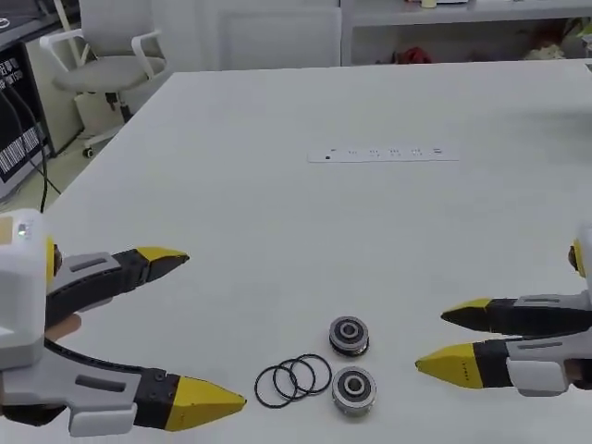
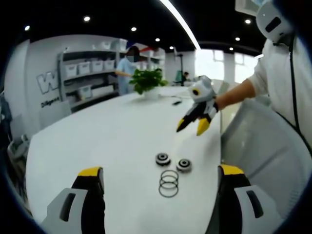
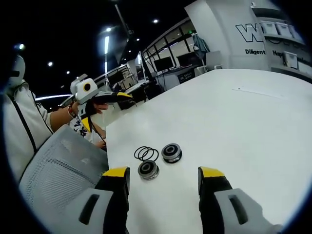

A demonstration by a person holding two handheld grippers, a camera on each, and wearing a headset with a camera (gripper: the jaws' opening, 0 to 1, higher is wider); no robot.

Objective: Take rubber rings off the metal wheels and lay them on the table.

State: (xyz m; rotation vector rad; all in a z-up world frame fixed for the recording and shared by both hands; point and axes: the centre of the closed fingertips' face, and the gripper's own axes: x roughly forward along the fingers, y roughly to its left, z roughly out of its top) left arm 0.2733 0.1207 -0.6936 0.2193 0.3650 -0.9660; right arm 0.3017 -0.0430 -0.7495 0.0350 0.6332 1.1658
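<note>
**While both tongs hang spread, the wheels and loose rings lie between them**

With nothing pinched, the left tongs (image 1: 213, 328) gape wide above the near left of the bench (image 1: 277, 203). The right tongs (image 1: 431, 340) are parted more narrowly at the near right. Both point inward at the work.

Between them, closer to the right tongs, two metal wheels (image 1: 349, 336) lie flat just beside each other. At their left, about three rubber rings (image 1: 294, 379) lie overlapped on the bench.

I judge the rings to be thin, light and stretchy. They will likely flop and cling, so a tong tip hooked under the band should lift one better than a squeeze. The wheels look small, dense, hard and smooth. They would probably skid under a sideways push, so one pair of tongs should clamp the rim across its width while the other peels.

A dark band circles each wheel, but I cannot tell whether it is a seated ring or a shadowed groove. The overlap of the loose rings makes their count uncertain, and the wheels' undersides are hidden
</note>
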